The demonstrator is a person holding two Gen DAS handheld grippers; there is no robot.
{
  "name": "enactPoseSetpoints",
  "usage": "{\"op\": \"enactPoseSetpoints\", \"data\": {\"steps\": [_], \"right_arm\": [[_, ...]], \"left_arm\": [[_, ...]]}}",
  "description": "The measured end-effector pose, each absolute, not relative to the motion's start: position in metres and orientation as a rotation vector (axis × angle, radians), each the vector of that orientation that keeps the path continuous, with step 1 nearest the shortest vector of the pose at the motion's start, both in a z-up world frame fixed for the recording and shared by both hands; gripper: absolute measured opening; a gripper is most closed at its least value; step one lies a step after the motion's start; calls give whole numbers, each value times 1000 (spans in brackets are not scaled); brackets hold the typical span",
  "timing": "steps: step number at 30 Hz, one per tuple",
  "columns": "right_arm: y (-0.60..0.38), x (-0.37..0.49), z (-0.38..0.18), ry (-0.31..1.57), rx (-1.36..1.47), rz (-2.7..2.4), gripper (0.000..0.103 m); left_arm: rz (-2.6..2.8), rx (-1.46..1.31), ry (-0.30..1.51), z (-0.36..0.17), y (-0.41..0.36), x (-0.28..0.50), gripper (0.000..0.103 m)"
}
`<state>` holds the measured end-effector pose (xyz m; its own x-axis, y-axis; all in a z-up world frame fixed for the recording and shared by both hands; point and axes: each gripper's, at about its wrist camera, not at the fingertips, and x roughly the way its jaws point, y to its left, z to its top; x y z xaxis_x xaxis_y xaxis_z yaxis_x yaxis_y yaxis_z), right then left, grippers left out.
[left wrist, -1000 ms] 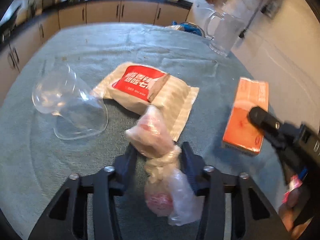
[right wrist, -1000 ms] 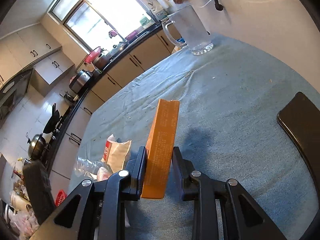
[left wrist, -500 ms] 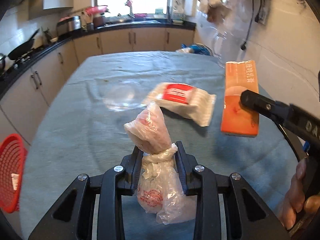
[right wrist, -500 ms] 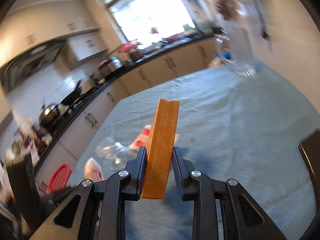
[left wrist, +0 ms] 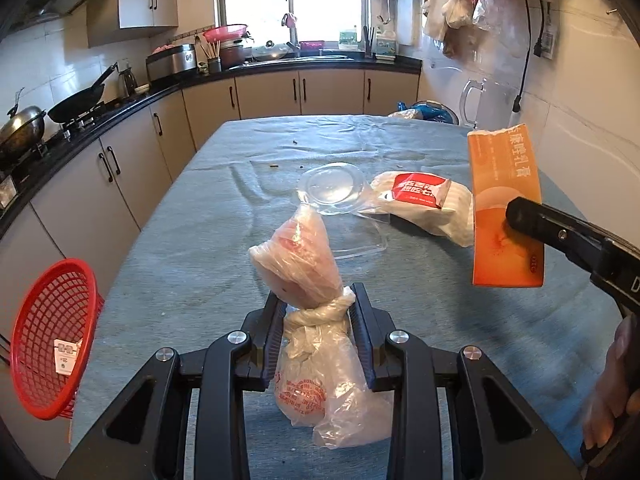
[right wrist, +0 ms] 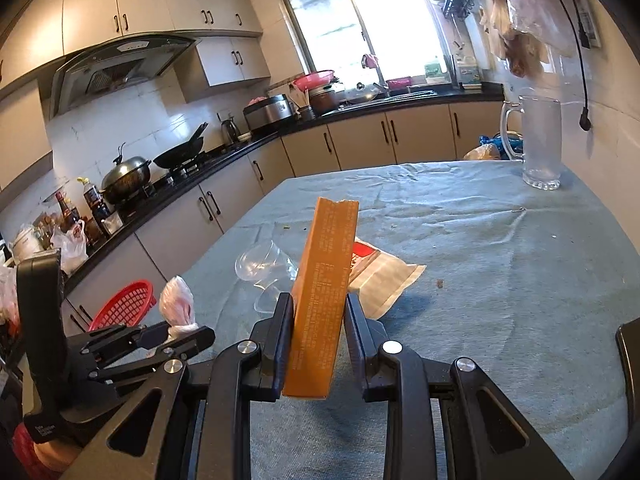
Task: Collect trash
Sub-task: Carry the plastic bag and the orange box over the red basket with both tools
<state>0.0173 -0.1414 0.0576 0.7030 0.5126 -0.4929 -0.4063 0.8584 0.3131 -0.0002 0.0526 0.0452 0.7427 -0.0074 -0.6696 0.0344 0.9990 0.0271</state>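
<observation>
My left gripper (left wrist: 318, 300) is shut on the knot of a clear plastic bag with pink print (left wrist: 298, 264), held above the blue-grey tablecloth; the same bag (right wrist: 178, 302) shows at the left of the right wrist view. My right gripper (right wrist: 318, 306) is shut on an upright orange carton (right wrist: 324, 280), which also hangs in the air at the right of the left wrist view, orange carton (left wrist: 504, 204). On the cloth lie a clear plastic lid (left wrist: 334, 190) and a white packet with a red label (left wrist: 420, 200). A red mesh basket (left wrist: 48, 336) stands beyond the table's left edge.
A tall clear jug (right wrist: 540, 144) stands at the table's far right by the wall. A dark flat object (right wrist: 628, 360) lies at the near right edge. Kitchen counters with pans (right wrist: 176, 156) run along the left and back. A hand (left wrist: 612, 384) holds the right gripper's handle.
Both grippers have lifted with their loads and swung left, bringing the red basket into view. The carton has rolled from lying tilted to upright. The lid and packet stay on the cloth.
</observation>
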Motion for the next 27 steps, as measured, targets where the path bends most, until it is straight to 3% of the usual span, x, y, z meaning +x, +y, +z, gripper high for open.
{"op": "enactPoseSetpoints", "data": {"steps": [27], "right_arm": [[-91,-15,68,652,158,587,28]], "left_arm": [[34,26,648,67,92,-47,31]]}}
